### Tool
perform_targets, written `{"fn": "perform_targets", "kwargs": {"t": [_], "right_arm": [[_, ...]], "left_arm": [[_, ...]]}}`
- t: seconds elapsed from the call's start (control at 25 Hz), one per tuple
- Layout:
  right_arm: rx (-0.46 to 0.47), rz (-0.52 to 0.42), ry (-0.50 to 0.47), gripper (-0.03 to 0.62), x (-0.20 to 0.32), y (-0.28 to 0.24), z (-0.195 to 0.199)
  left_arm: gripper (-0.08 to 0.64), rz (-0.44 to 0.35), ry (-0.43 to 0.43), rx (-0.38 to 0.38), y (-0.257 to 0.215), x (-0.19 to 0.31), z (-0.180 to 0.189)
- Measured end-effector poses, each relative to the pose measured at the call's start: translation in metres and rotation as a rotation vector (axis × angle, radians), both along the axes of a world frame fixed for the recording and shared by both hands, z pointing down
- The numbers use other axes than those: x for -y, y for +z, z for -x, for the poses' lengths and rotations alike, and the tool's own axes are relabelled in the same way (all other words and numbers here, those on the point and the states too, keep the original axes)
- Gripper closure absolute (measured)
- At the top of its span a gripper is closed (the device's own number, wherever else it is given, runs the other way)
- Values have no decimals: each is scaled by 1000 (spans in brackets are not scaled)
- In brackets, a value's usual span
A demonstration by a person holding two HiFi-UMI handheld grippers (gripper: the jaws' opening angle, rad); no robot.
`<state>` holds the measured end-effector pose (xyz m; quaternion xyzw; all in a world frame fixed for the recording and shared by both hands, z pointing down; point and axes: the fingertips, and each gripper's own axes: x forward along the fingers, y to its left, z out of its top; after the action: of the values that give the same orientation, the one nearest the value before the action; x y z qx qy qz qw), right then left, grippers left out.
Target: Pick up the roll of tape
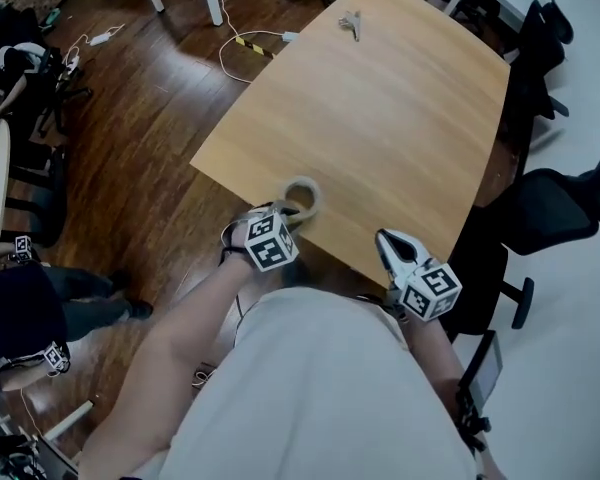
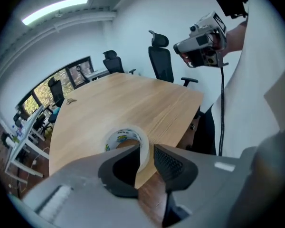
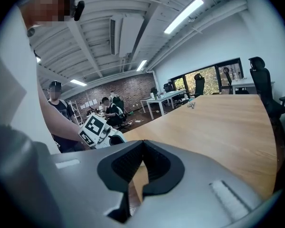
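Observation:
The roll of tape lies flat on the wooden table, close to its near left edge. In the left gripper view the roll is pale with a printed core. My left gripper is open and tilted down over it, one finger inside the core and the other outside the wall, with a thin gap beside the outer pad. In the head view the left gripper reaches the roll's near side. My right gripper hovers at the table's near edge, shut and empty.
A small grey metal object lies at the table's far end. Black office chairs stand along the right side. A white cable runs over the wooden floor at the far left, and people sit at desks there.

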<state>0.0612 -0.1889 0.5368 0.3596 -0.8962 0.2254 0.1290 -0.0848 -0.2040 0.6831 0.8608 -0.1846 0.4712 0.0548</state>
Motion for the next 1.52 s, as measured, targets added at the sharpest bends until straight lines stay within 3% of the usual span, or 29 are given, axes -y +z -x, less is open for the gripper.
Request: {"fn": "perform_targets", "kwargs": {"t": [0.28, 0.48, 0.88, 0.96, 1.28, 1.52], "right_arm": [[-19, 11, 46, 586, -3, 4, -6], [-16, 31, 99, 586, -1, 9, -28], [-20, 48, 133, 586, -3, 13, -40], [-20, 48, 138, 586, -3, 12, -39], [-26, 55, 136, 586, -3, 13, -36], [-18, 49, 144, 586, -1, 14, -45]], "left_arm": [[377, 2, 201, 178, 26, 7, 7], [377, 16, 356, 325, 46, 11, -1], [382, 47, 517, 496, 78, 4, -16], [422, 47, 509, 503, 78, 6, -15], [431, 77, 479, 485, 78, 10, -17], [448, 56, 387, 366, 64, 15, -24]]}}
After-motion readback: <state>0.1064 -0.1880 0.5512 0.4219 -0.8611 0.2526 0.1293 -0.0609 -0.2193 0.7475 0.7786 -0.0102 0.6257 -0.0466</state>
